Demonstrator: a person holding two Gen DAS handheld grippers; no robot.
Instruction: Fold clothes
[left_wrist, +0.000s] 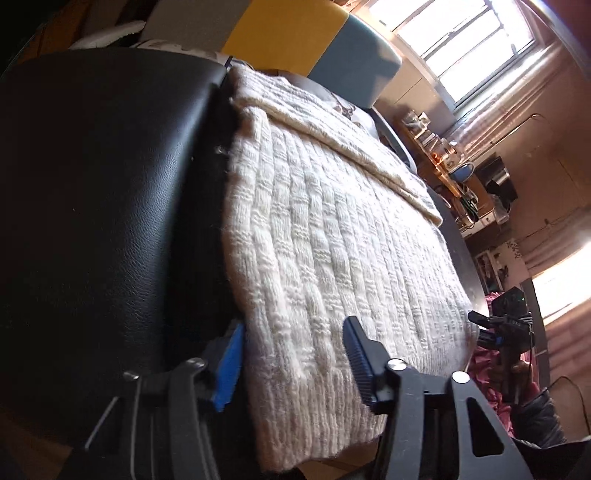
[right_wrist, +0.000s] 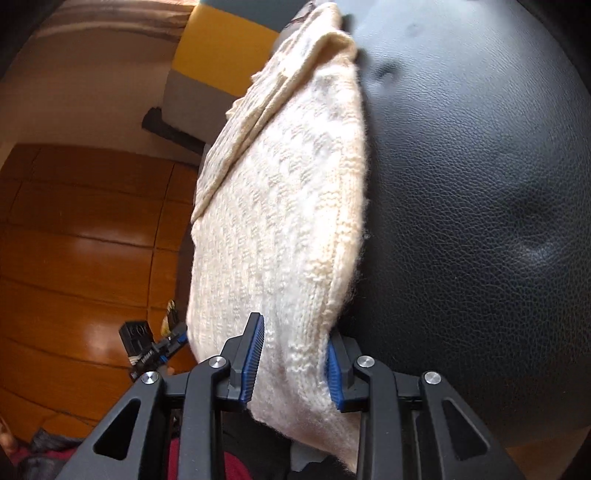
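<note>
two grippers at the near edge of a cream knit

the cream knit sweater (left_wrist: 332, 236) lies on a black leather seat (left_wrist: 103, 206). it looks folded already, because a second layer lies doubled over along its far side. its near edge hangs a little past the front of the seat.

the left gripper (left_wrist: 291, 365) is at that near edge. its two fingers stand wide apart, one on each side of a corner of the knit. they are not squeezing it. the right gripper (right_wrist: 293, 363) is at the other near corner. its fingers sit close on both sides of the thick edge and seem to pinch the sweater there.

this could be the grippers taking hold for one more fold. it could also be them letting go after laying the sweater down. the pictures fit both, so i cannot say which.

if a fold is going on, both corners should be held the same way. the knit is thick and stretchy, so a grip on just one side would pull it crooked. both layers should go between the fingers, not only the top one. the two grippers should move together and keep the edge straight.

a wooden floor (right_wrist: 81, 236) shows past the seat. a window (left_wrist: 461, 48) lets in bright light.
</note>
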